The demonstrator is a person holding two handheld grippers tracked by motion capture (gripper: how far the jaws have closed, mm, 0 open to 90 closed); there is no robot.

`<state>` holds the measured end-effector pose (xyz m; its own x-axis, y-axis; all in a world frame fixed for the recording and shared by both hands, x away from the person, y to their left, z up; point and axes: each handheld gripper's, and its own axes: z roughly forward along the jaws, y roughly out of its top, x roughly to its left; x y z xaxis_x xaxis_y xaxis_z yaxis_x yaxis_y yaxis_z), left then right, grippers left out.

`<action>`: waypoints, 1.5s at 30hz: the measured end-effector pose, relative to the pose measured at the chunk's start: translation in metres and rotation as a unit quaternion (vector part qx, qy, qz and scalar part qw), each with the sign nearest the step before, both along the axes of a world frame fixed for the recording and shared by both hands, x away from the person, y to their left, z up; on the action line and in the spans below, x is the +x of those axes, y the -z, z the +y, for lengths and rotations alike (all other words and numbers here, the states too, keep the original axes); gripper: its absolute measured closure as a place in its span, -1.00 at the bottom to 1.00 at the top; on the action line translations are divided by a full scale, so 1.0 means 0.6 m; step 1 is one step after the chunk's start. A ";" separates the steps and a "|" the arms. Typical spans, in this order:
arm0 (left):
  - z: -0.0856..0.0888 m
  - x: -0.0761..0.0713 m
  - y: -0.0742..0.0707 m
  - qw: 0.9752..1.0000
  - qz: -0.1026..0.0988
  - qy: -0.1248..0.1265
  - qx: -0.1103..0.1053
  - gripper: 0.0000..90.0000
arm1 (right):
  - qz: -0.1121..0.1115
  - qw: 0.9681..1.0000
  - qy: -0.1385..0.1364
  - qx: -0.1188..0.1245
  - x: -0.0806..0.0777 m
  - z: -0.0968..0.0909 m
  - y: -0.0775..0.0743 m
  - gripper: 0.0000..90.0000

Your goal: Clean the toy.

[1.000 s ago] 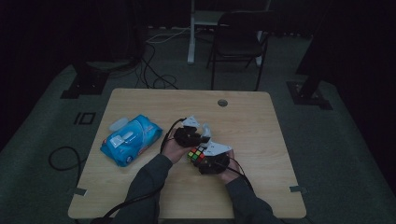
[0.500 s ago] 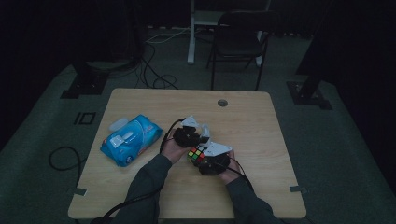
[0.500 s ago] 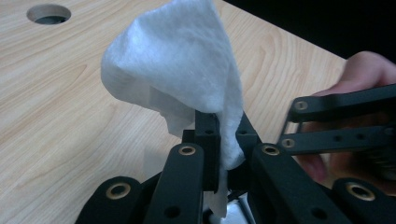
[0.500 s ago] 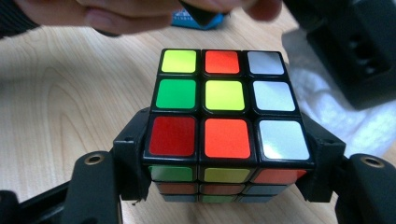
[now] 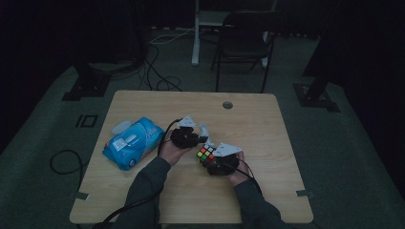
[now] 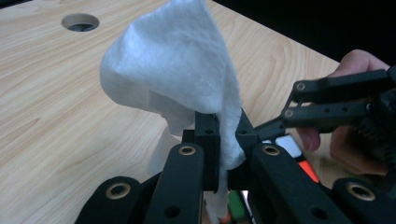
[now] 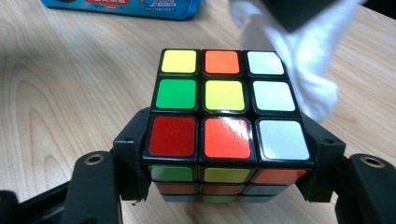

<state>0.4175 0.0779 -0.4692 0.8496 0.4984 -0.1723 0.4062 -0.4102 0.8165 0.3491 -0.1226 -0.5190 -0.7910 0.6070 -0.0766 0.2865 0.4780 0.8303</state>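
A person is sitting at a wooden table (image 5: 267, 191), holding a claw-like gripper in each hand and cleaning a puzzle cube.

The right gripper (image 7: 223, 154) is clamping the cube (image 7: 223, 105) between its two black jaws, pressing on the cube's left and right sides near the bottom layer. The cube's top face, a mix of yellow, orange, white, green and red squares, is facing the camera on that gripper.

The left gripper (image 6: 219, 135) is pinching a white wipe (image 6: 173, 70) tightly between its jaws. The wipe is bunching up above the jaw tips and hanging just beyond the far right corner of the cube, touching or nearly touching its white squares (image 7: 308, 70).

Compared with a second ago, almost nothing is changing: both hands are staying close together near the table's middle, and both grips are holding firm. That suggests the wiping is under way or briefly pausing, not finished.

A blue packet of wipes (image 5: 131, 142) is lying well off to the left of the left gripper.
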 end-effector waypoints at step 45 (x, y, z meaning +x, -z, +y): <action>0.027 -0.022 0.035 0.999 -0.023 -0.043 0.019 0.93 | -0.006 0.998 0.052 0.041 0.031 -0.035 -0.049 -0.24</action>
<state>0.4046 0.0940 -0.4900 0.8103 0.5750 -0.1132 0.4028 -0.4063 0.8202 0.3679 -0.1436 -0.4896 -0.7225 0.6907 -0.0314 0.3217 0.3760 0.8690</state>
